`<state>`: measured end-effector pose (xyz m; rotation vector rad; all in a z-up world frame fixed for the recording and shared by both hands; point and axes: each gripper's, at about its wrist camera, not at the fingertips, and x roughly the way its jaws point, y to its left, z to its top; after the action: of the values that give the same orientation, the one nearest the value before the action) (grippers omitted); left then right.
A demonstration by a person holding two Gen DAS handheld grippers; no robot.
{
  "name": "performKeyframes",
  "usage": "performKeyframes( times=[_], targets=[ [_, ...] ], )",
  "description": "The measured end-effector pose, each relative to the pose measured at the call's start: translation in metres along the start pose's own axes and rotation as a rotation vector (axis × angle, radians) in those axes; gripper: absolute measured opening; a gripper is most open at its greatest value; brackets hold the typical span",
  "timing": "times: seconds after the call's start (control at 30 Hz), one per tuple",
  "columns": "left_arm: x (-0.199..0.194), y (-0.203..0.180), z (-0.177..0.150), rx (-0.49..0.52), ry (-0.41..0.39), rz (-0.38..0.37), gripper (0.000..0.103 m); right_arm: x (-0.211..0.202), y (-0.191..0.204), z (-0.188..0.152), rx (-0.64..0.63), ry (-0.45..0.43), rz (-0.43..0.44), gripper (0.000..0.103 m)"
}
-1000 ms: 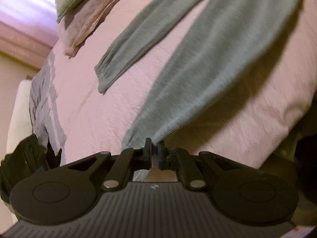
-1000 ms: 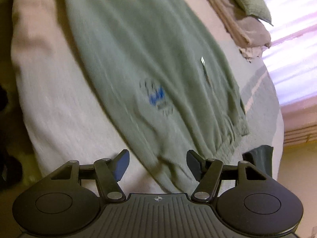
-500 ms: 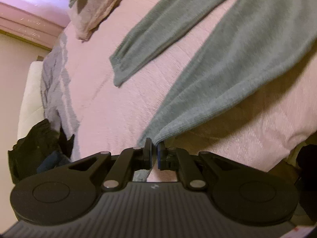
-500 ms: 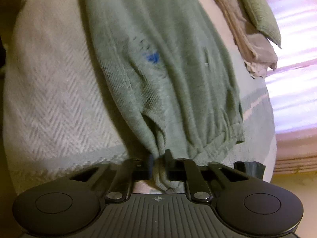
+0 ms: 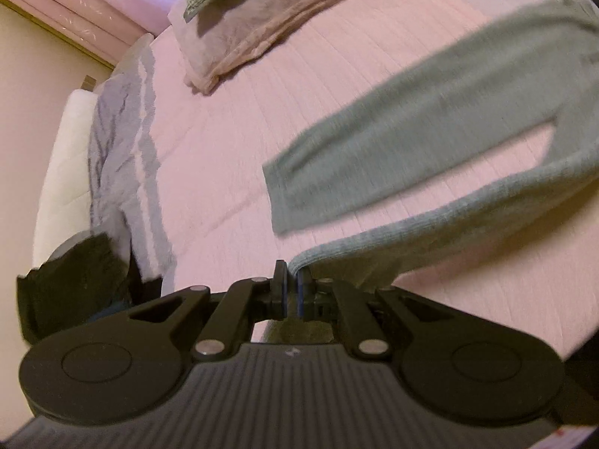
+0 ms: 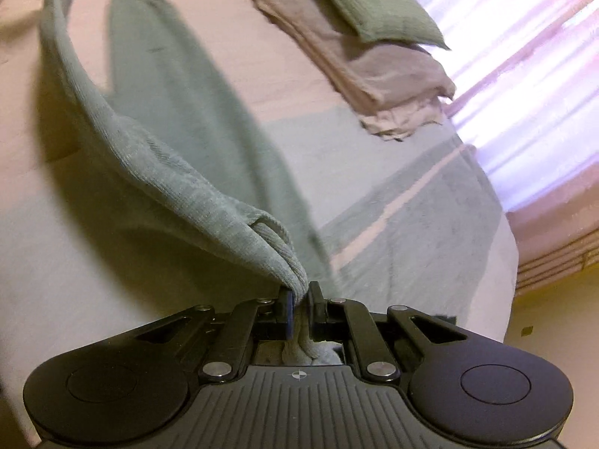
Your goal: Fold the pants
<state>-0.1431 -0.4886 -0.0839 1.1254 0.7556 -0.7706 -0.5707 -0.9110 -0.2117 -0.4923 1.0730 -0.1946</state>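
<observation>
since a second ago the right tool (image 6: 298,299) has clamped the sage-green knit pants (image 5: 393,142) waistband, left tool (image 5: 292,280) pinching a cuff, both lifted off the pink bed (image 5: 232,142); first fold is underway, none finished.

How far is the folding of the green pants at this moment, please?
Done: both grips are made. The left gripper is shut on one leg's cuff, the right gripper on the waistband end of the pants.
In hand: that gripped leg is raised off the bed, while the other leg lies flat.
Left: no fold is finished; the raised leg must be laid over the flat one, then folded shorter.
</observation>
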Motion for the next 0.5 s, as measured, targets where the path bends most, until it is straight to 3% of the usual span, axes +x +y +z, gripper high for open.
performKeyframes(
  times=[0.3, 0.5],
  targets=[
    [0.151, 0.057, 0.089, 0.008, 0.047, -0.198, 0.004, 0.138, -0.048, 0.060, 0.055, 0.208, -0.001, 0.004],
    [0.223, 0.064, 0.137, 0.067, 0.058, -0.265, 0.004, 0.172, -0.052, 0.059, 0.126, 0.306, 0.005, 0.004]
  ],
)
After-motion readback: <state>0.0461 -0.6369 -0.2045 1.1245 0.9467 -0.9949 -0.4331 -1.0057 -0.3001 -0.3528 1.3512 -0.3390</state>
